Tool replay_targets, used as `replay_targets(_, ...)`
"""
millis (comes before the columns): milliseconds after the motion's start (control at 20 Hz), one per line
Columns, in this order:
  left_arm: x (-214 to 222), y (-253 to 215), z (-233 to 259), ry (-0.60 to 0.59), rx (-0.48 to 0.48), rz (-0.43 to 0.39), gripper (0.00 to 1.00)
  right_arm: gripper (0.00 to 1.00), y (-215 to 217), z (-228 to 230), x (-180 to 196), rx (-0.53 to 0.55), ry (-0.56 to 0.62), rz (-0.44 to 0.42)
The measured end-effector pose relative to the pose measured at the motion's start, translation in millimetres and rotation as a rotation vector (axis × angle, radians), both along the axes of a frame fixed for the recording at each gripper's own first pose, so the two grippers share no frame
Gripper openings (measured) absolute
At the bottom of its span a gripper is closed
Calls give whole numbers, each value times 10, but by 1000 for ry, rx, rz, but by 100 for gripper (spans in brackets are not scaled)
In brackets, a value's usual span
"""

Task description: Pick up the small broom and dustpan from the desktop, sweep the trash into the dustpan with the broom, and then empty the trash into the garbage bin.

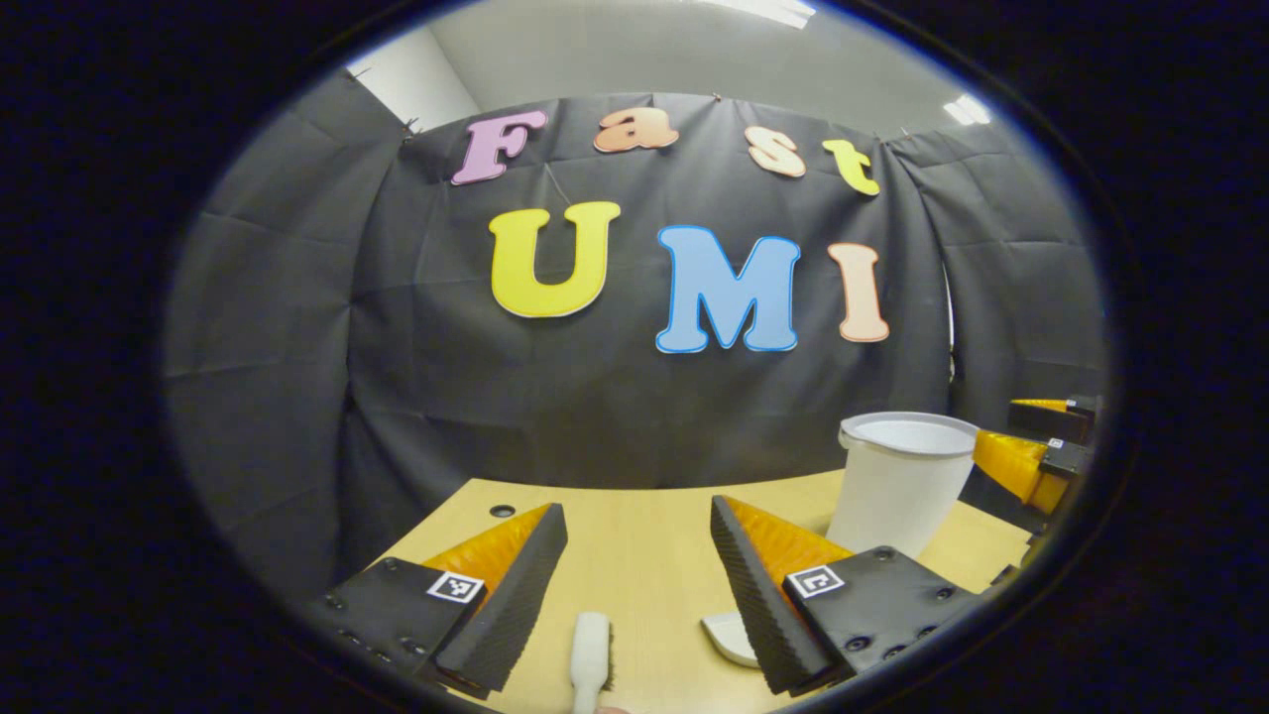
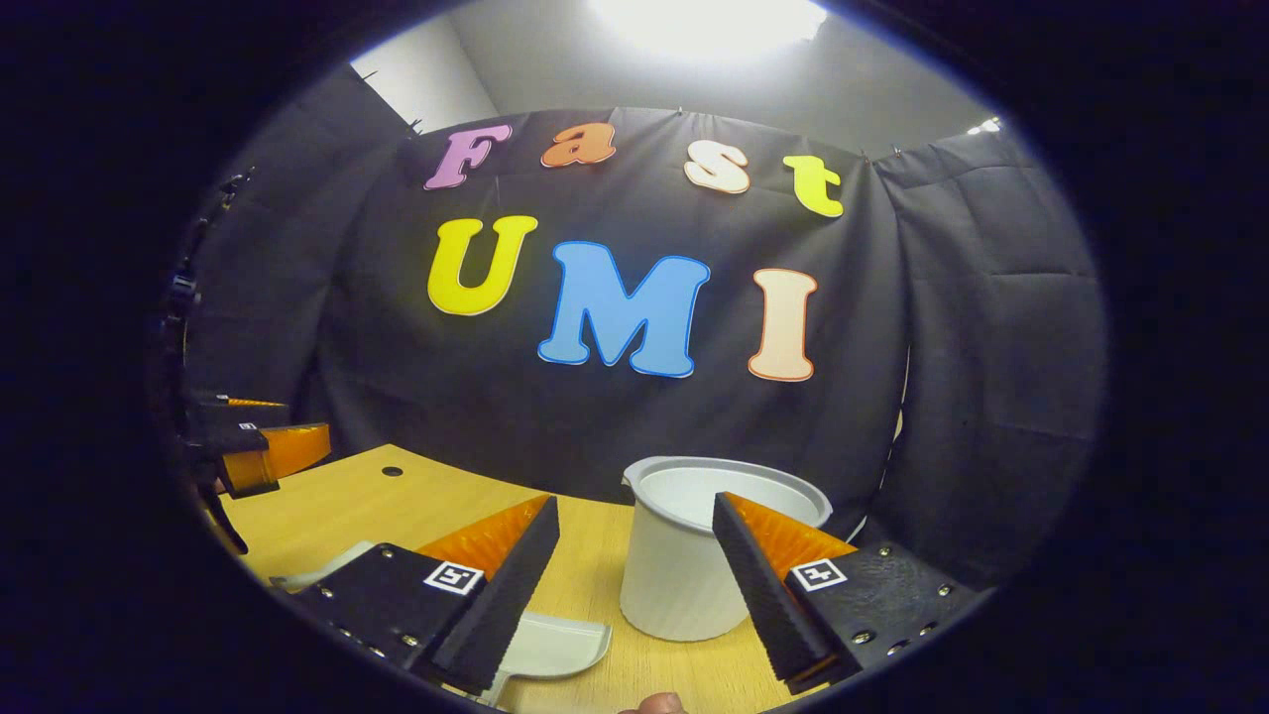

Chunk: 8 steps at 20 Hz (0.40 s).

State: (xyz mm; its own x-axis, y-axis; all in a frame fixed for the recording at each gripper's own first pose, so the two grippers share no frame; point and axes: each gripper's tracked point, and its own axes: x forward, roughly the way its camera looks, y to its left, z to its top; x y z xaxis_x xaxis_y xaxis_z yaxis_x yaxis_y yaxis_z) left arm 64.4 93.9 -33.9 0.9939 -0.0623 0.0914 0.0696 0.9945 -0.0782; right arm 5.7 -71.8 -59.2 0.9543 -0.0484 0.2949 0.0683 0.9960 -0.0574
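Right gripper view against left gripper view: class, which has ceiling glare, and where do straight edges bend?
Right gripper view: a ceiling light blows out white at the top. Left gripper view: lights dimmer, no such glare. Both: the desk back edge curves from fisheye distortion.

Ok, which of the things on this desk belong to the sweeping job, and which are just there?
For the job:
- small broom, lying between the left gripper fingers, not gripped
- white dustpan, flat on the desk
- white garbage bin, upright
- right gripper, open

Just there:
- wooden desk
- hole in the desktop
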Motion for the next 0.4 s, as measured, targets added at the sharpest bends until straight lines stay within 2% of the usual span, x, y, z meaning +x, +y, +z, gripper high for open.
replay_targets(400,-70,69,94,-27,11,29,96,97,-60,56,52,17,20,38)
